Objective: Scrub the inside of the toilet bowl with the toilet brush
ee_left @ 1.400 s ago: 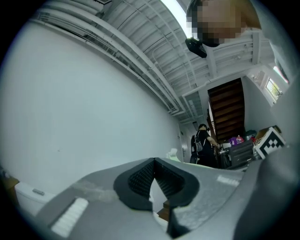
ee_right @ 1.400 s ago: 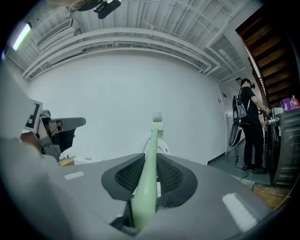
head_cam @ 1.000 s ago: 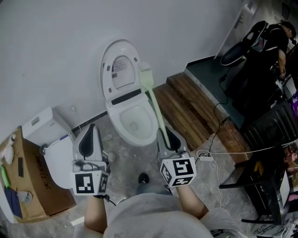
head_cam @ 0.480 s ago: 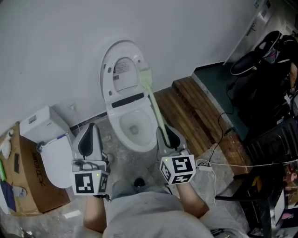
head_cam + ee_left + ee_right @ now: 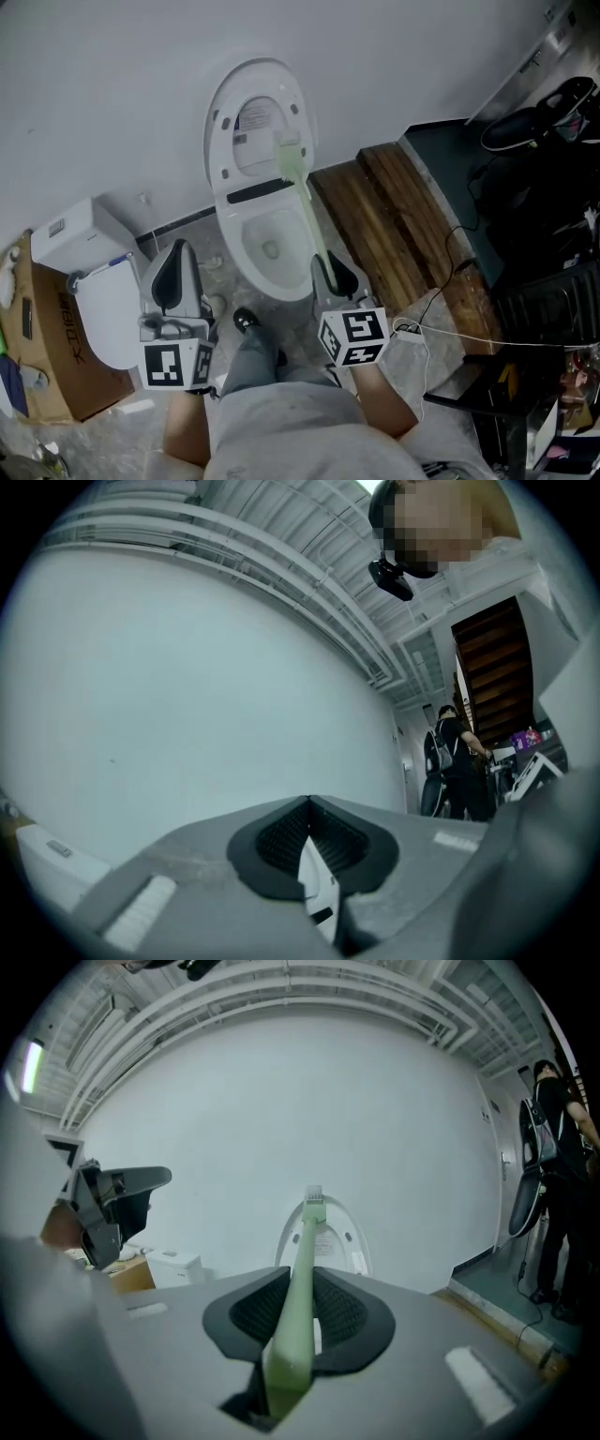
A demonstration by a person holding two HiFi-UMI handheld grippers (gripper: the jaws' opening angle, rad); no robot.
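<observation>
A white toilet stands against the wall with its lid raised and its bowl open. My right gripper is shut on the handle of a pale green toilet brush. The brush slants up and away, and its head hangs in front of the raised lid, above the bowl. In the right gripper view the handle runs between the pads of my right gripper toward the lid. My left gripper hangs left of the bowl; its jaws stand together with nothing held.
A spare white tank and seat and a cardboard box lie at the left. A wooden step and cables are at the right. My shoe is by the bowl's base. A person stands far right.
The brush head has swung left, from beside the lid's right edge to in front of it. My foot has stepped forward toward the bowl. Both grippers keep their state.
</observation>
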